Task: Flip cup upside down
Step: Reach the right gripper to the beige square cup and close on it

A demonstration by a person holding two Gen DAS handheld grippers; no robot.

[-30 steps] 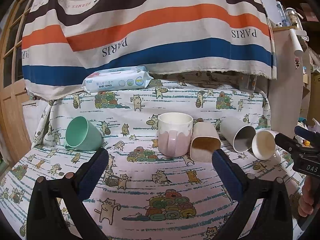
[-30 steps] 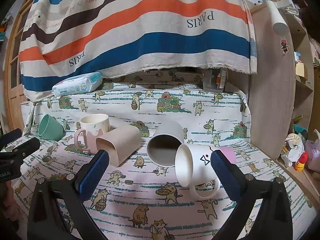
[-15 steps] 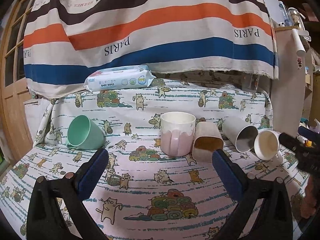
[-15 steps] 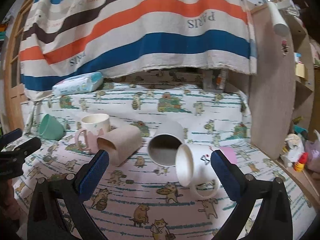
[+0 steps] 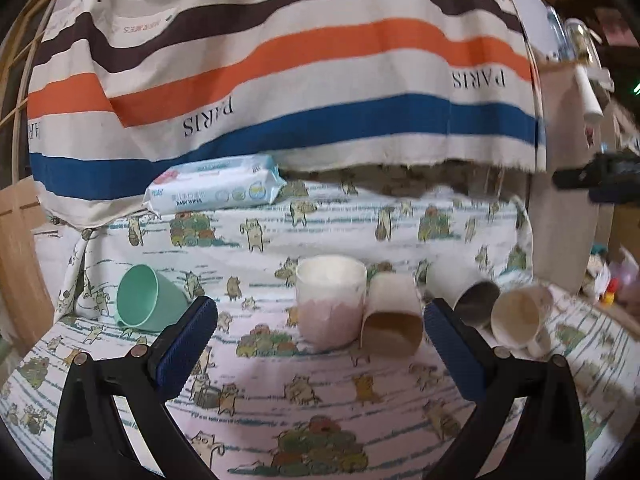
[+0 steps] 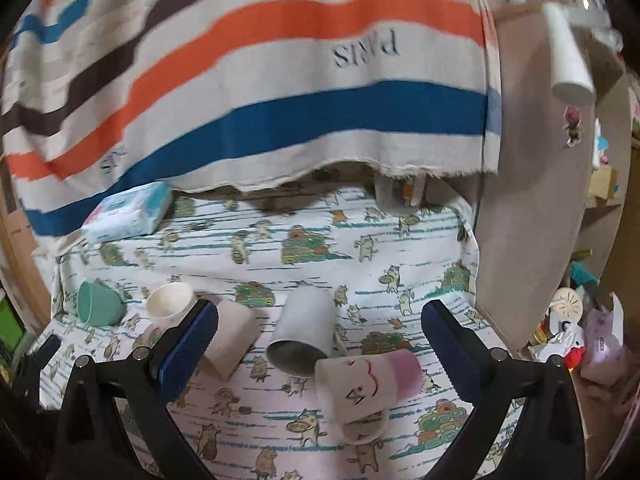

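Observation:
Several cups sit in a row on a cat-print cloth. A white and pink mug [image 5: 330, 304] stands upright, also in the right wrist view [image 6: 168, 305]. A beige cup [image 5: 393, 316] [image 6: 232, 334], a grey cup [image 5: 466, 294] [image 6: 306, 330], a white face mug [image 5: 520, 316] [image 6: 366, 384] and a green cup [image 5: 146, 296] [image 6: 98, 303] lie on their sides. My left gripper [image 5: 320, 356] is open and empty, short of the pink mug. My right gripper [image 6: 320, 354] is open and empty, above the grey cup and face mug.
A baby wipes pack [image 5: 216, 188] lies at the back under a striped hanging cloth [image 5: 280, 60]. A wooden cabinet side [image 6: 532, 200] stands on the right, with clutter [image 6: 580, 340] beside it. A wooden door frame [image 5: 16, 260] is on the left.
Both grippers rose and tilted; the cups sit lower in both views. The right gripper moved forward over the face mug. Both stayed open.

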